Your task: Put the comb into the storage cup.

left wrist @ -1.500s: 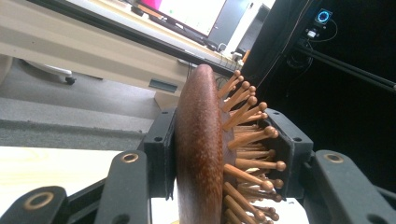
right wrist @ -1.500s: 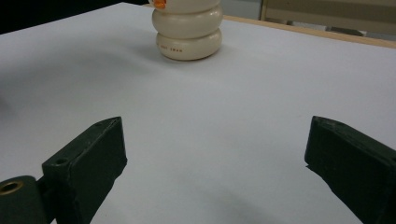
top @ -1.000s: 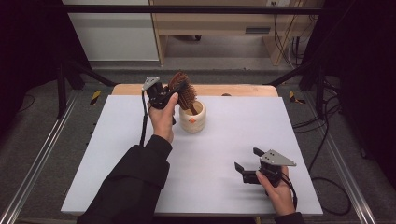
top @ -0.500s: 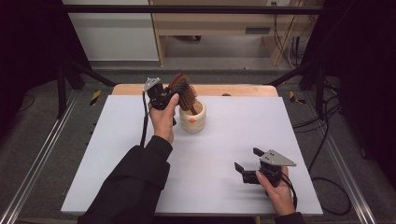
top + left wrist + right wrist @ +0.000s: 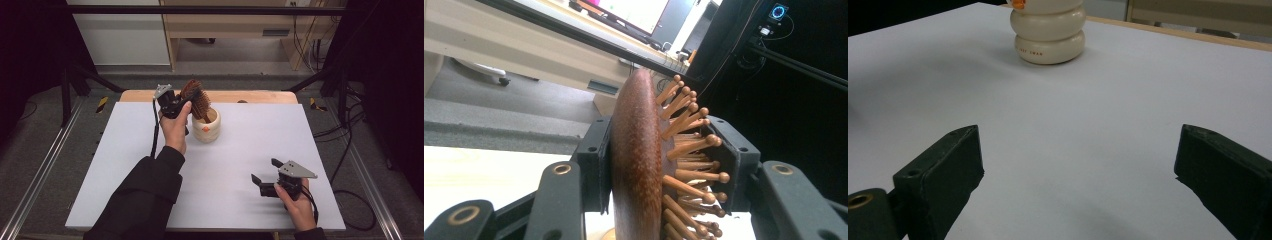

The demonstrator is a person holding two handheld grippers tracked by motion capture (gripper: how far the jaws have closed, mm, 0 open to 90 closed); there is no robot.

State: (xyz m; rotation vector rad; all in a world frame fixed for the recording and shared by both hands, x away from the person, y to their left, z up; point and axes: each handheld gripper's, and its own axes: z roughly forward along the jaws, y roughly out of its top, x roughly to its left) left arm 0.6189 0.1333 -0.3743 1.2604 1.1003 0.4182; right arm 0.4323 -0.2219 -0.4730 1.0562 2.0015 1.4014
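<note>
Hairbrush [image 5: 196, 98] handle hidden inside cream holder [image 5: 207, 128]

The high view looks forward and down from above the person's side of the white table [image 5: 125, 165], taking in the whole top, the floor and a wooden desk [image 5: 225, 25] beyond. The left gripper view sits close behind its jaws, raised off the table and facing level toward that desk [image 5: 499, 40], with the wooden hairbrush [image 5: 639, 165] very near the lens. The right gripper view lies low, just above the table [image 5: 1098, 125], looking across it to the cream holder [image 5: 1049, 35], which the high view also shows [image 5: 206, 127].
</note>
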